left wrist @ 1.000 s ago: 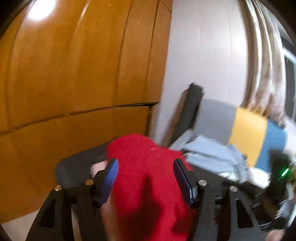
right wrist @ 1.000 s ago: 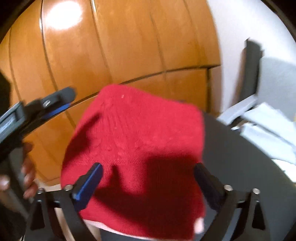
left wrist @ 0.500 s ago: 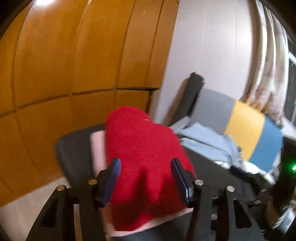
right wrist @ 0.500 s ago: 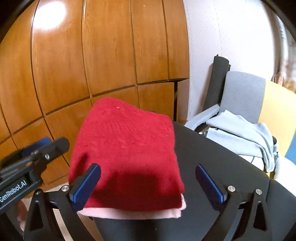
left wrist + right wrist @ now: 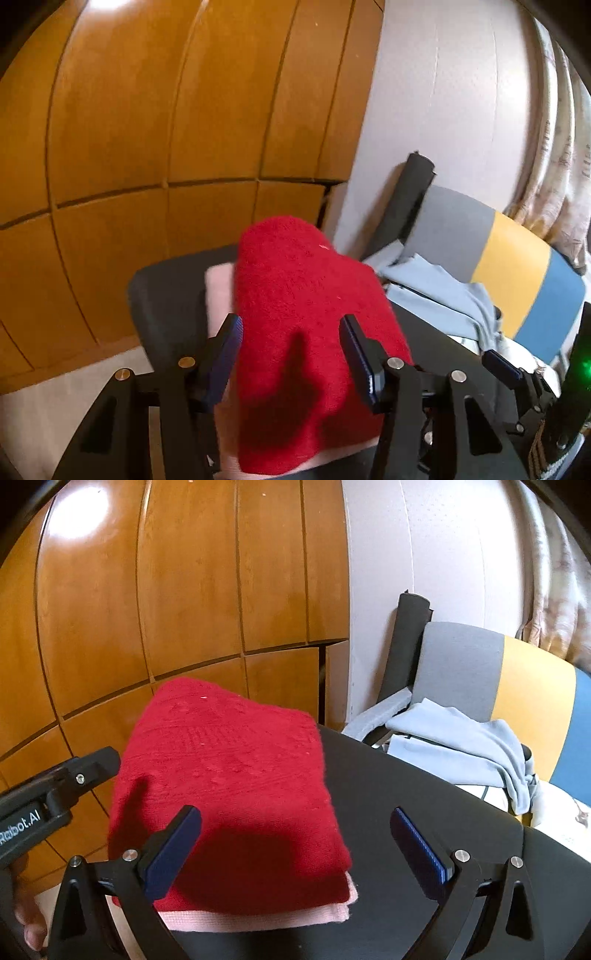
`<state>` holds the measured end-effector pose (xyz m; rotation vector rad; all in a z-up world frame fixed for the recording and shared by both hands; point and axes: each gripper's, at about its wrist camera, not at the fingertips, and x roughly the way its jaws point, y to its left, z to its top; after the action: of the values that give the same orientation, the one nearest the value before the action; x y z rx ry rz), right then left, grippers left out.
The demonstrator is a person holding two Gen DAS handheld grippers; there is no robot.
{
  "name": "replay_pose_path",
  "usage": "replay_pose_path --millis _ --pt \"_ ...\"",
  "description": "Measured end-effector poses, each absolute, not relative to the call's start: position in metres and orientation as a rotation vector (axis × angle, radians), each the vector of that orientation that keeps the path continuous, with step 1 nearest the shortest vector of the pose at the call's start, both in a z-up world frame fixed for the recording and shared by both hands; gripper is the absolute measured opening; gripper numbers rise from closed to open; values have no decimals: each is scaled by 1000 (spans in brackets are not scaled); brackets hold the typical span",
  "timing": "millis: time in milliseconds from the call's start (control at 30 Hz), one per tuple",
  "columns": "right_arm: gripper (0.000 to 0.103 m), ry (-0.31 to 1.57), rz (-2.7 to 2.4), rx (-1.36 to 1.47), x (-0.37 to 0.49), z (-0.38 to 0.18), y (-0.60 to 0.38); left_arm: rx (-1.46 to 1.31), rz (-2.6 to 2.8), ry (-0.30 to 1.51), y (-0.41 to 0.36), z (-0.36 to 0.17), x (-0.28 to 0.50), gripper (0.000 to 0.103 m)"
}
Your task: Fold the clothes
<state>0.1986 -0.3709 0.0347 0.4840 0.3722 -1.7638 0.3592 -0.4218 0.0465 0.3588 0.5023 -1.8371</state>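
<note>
**Both grippers open and angled down**

The left black two-finger gripper with blue pads (image 5: 291, 354) points downward, its jaws parted with no pad pressing on anything. The right black two-finger gripper with blue pads (image 5: 299, 849) tilts down likewise, jaws spread wider. A hand (image 5: 26, 908) grasps the left gripper's handle.

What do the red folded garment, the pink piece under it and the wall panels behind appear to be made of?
Red folded garment: likely wool-type knit, matte and fuzzy, with small pills and ribbed rows. Pink piece: smoother, thinner fabric; fibre unclear. Wall panels: wood or wood veneer, glossy, reflecting a bright light spot.
</note>
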Motion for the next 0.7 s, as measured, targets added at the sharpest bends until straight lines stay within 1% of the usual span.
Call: replay_pose_path --millis 133,267,633,700 --pt "103 398 -1735 460 210 35 -370 361 -1818 456 -412 46 357 56" --pt "103 417 -1702 456 216 34 -371 374 -1827 448 -408 42 353 56" --pt "103 400 -1722 492 208 29 -364 422 -1822 404 -406 35 340 55" --pt "103 400 -1721 498 207 27 -363 423 -1827 397 -403 34 338 54"
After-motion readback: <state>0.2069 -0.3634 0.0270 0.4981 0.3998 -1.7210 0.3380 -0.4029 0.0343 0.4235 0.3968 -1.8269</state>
